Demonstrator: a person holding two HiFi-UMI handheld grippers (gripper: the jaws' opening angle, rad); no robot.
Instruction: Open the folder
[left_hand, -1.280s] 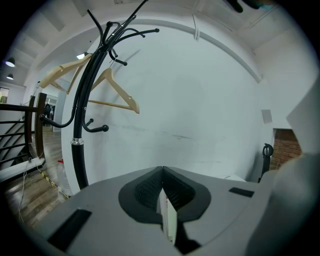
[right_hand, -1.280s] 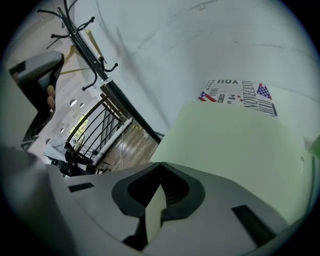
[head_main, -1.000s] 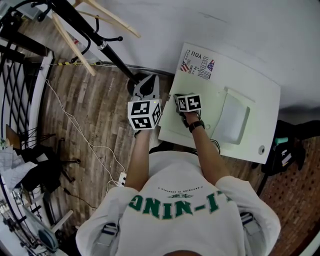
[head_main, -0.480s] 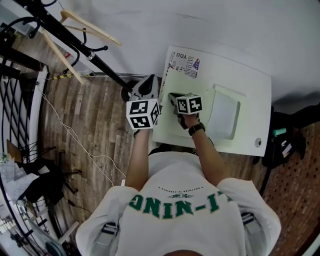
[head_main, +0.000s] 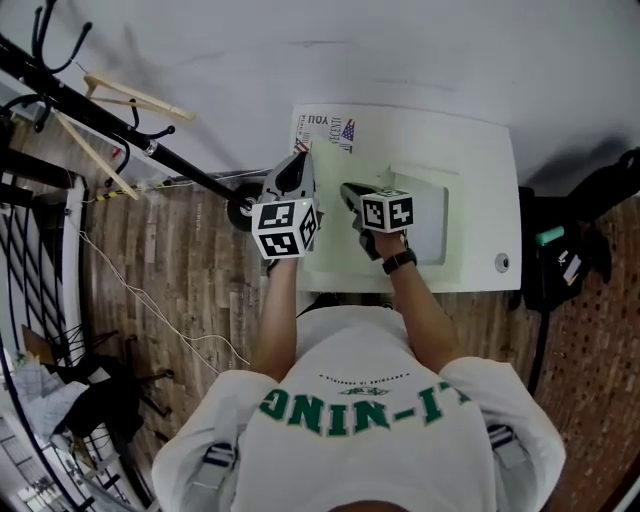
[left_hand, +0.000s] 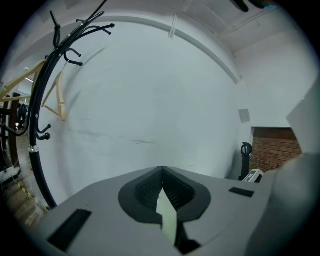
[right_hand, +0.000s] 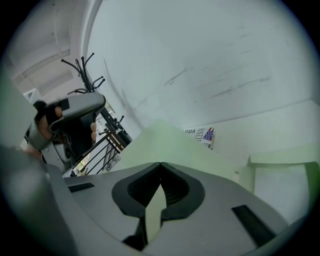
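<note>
A: so where's the folder vs the jaws?

B: it's lying on the white table, right in front of the person. left gripper is clamped on a pale green edge of it. right gripper is pinching a green sheet too, just beside the left. the sheet runs straight between each pair of pads.

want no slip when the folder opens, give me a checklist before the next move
1. Left hand-held gripper shut on the folder cover: ok.
2. Right hand-held gripper shut on the same cover: ok.
3. Cover raised off the table: ok.
4. Printed sheet free of the folder: cannot tell.
5. Room on the table for the cover to land flat: cannot tell.
</note>
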